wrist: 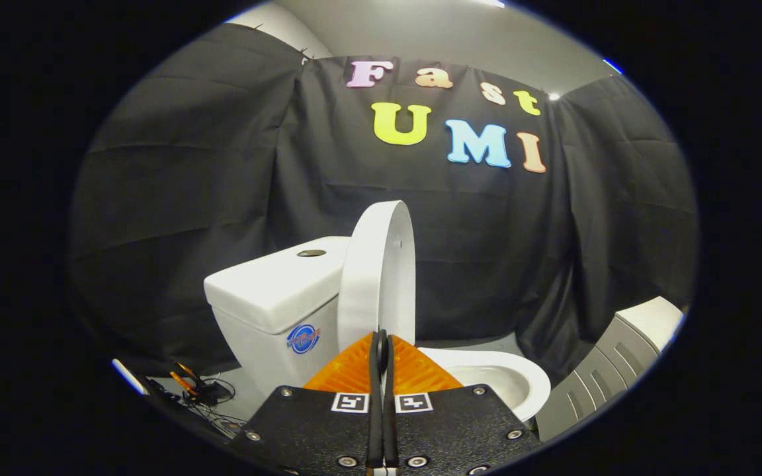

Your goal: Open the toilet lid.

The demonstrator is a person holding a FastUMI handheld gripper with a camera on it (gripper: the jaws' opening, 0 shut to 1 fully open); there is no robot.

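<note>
Far to the left, on the floor, a tangle of thin cables [206, 403] is seen, with a small orange-handled tool [182, 382] lying among it. Next comes the cistern [268, 297], a glossy white ceramic box with rounded corners, topped by a flat tank cover in which a round metallic flush button [311, 253] is set; a round blue sticker [303, 339] is stuck to its front face. Against the cistern the toilet lid [381, 271] is stood upright, already raised — a smooth, white, oval plastic shell seen nearly edge-on, its hollow underside turned away from the cistern. Just ahead of the lid's lower edge the gripper [381, 344] is held: its two fingers are pressed together with only a hairline seam between them, nothing is gripped, and their ribbed, wedge-shaped tips are pointed at the foot of the lid. Beyond the fingers, to the right, the toilet bowl [520, 380] is laid open, its rounded glazed rim curving forward. Further right a grey cabinet [612, 363] with horizontal grooves and a pale top is seen against the black cloth wall [189, 185], which hangs in soft folds.
</note>
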